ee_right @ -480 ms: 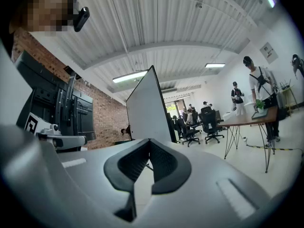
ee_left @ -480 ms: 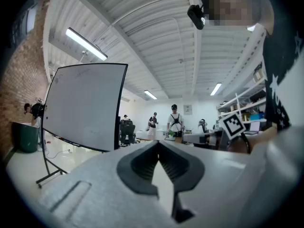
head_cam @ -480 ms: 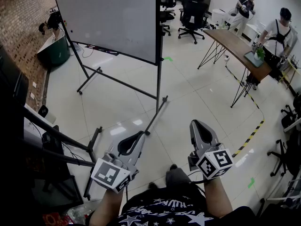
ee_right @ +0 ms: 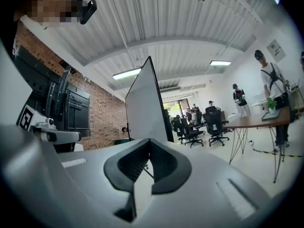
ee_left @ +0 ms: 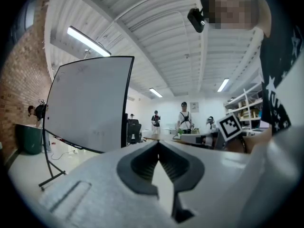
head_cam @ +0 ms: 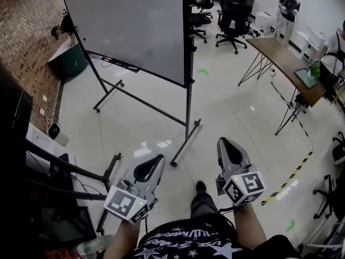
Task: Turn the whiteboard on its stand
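From the head view I am on the approach, with nothing gripped yet. The whiteboard [head_cam: 129, 26] sits on its stand [head_cam: 188, 112] ahead of me, apart from my left gripper [head_cam: 160, 157] and right gripper [head_cam: 224, 141].

In the left gripper view the jaws meet with nothing between them.

In the right gripper view the jaws are closed and empty too, and the board's edge is dead ahead.

Next, I judge, I must step in and open a gripper for the frame's near edge. Compared with half a second ago, the board and the stand's foot lie nearer.

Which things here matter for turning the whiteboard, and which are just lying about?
Job: whiteboard; its stand; left tongs and right tongs, both shut and empty.
Lying about: wooden table; office chairs; green bin.
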Demonstrator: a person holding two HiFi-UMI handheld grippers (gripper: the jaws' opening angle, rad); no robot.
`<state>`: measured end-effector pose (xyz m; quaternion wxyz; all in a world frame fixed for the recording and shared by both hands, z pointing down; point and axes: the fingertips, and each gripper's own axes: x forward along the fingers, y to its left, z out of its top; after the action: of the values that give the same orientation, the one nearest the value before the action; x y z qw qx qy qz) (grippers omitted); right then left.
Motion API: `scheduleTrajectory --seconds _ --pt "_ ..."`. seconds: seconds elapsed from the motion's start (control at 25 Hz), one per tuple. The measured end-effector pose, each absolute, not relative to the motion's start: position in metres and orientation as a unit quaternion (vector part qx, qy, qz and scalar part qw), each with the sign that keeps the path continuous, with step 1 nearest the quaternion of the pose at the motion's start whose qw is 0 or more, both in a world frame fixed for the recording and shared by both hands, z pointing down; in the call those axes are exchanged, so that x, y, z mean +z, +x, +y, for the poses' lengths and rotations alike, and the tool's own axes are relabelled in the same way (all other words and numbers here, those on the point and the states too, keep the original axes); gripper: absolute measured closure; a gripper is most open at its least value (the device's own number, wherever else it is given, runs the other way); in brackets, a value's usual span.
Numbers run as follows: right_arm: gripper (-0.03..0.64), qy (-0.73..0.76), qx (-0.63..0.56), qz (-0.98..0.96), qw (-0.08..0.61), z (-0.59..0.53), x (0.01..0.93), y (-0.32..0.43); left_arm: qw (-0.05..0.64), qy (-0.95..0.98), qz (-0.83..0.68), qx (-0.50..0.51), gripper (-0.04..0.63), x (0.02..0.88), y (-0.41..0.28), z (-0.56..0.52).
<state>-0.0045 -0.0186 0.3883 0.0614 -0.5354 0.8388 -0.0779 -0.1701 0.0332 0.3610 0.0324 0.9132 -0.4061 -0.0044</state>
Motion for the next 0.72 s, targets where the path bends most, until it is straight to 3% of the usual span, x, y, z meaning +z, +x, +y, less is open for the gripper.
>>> scheduleTrajectory --seconds 0.72 --pt "0.609 -0.424 -0.067 0.901 0.055 -0.179 0.378 0.029 0.022 0.866 -0.5 0.011 0.591 0.359 -0.134 -0.117"
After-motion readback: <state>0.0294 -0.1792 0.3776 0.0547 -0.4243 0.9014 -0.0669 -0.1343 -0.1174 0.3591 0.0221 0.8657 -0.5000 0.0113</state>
